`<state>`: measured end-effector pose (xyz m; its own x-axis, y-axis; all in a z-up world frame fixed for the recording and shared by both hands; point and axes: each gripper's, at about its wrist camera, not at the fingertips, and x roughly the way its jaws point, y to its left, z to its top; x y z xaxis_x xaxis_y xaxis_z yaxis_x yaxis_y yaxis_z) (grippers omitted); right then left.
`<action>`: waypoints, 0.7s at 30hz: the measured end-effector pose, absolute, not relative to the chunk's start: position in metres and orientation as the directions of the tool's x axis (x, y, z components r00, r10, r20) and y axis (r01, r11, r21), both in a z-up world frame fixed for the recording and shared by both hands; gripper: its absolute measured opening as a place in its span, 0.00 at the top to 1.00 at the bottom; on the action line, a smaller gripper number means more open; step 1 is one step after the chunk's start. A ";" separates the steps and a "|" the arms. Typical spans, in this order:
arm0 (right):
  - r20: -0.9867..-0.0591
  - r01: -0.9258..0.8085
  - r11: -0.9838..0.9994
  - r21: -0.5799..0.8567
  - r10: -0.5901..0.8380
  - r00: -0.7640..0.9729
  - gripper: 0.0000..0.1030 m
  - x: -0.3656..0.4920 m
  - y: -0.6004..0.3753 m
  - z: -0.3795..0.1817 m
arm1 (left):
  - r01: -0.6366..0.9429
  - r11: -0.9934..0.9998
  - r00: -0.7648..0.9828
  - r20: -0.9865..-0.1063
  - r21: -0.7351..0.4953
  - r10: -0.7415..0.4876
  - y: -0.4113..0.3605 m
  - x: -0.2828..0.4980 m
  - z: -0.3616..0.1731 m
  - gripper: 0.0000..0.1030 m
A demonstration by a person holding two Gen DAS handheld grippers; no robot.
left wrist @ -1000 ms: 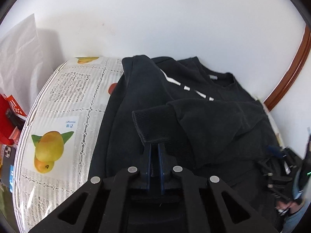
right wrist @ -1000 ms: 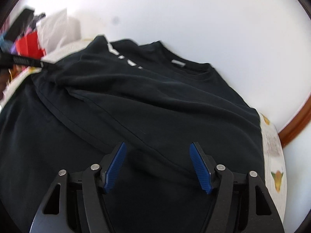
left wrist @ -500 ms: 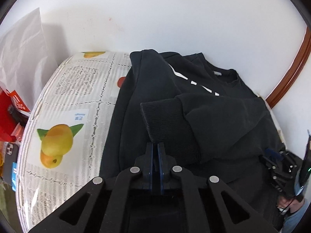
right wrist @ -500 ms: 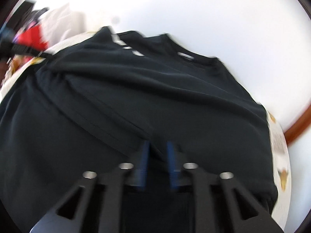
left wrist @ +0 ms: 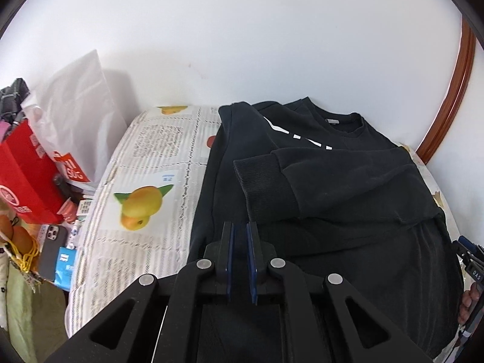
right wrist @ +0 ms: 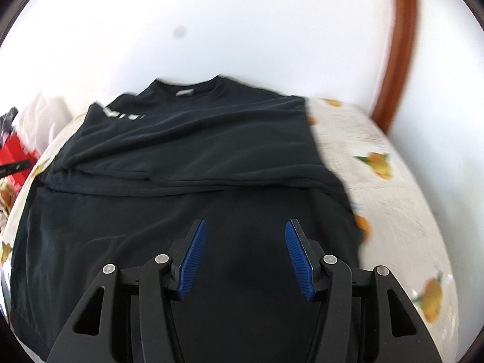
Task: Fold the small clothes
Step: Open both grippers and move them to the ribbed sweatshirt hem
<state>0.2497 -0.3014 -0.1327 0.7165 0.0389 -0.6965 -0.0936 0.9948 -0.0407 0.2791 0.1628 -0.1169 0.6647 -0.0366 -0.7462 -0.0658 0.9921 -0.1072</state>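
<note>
A black sweatshirt (left wrist: 332, 217) with white chest lettering lies flat on the table, collar toward the wall. One sleeve (left wrist: 326, 181) is folded across the body, its ribbed cuff (left wrist: 263, 187) just ahead of my left gripper (left wrist: 239, 227). The left jaws stand a narrow gap apart with nothing between them, just short of the cuff. In the right wrist view the sweatshirt (right wrist: 196, 163) fills the middle, and my right gripper (right wrist: 245, 227) is open and empty over its lower body.
A fruit-print tablecloth (left wrist: 145, 157) covers the table against a white wall. A red bag (left wrist: 24, 175), a white plastic bag (left wrist: 72, 121), a phone (left wrist: 51, 251) and small items crowd the left side. A wooden frame (left wrist: 453, 90) runs up on the right.
My left gripper let go of the sleeve cuff and drew back a little; the cuff now rests on the shirt. My right gripper shut briefly, then opened and shifted right.
</note>
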 end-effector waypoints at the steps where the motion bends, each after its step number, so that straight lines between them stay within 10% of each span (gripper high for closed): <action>1: -0.692 -0.074 0.996 -0.042 0.024 0.721 0.48 0.243 -0.309 -0.129 | -0.063 0.993 0.675 -0.737 -0.100 -0.032 0.163 0.269 -0.111 0.92; 16: -0.719 0.045 0.999 -0.006 -0.036 0.694 0.48 0.148 -0.387 -0.130 | -0.101 0.993 0.652 -0.758 -0.054 0.025 0.164 0.157 -0.115 0.91; 21: -0.725 0.068 0.998 0.017 -0.035 0.688 0.31 0.127 -0.400 -0.140 | -0.101 0.993 0.638 -0.770 -0.062 0.017 0.155 0.129 -0.129 0.60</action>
<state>0.1271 -0.3999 -0.1402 0.6881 -0.0345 -0.7248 0.0684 0.9975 0.0174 0.1287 0.1550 -0.1289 0.6378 0.0170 -0.7700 -0.1008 0.9930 -0.0616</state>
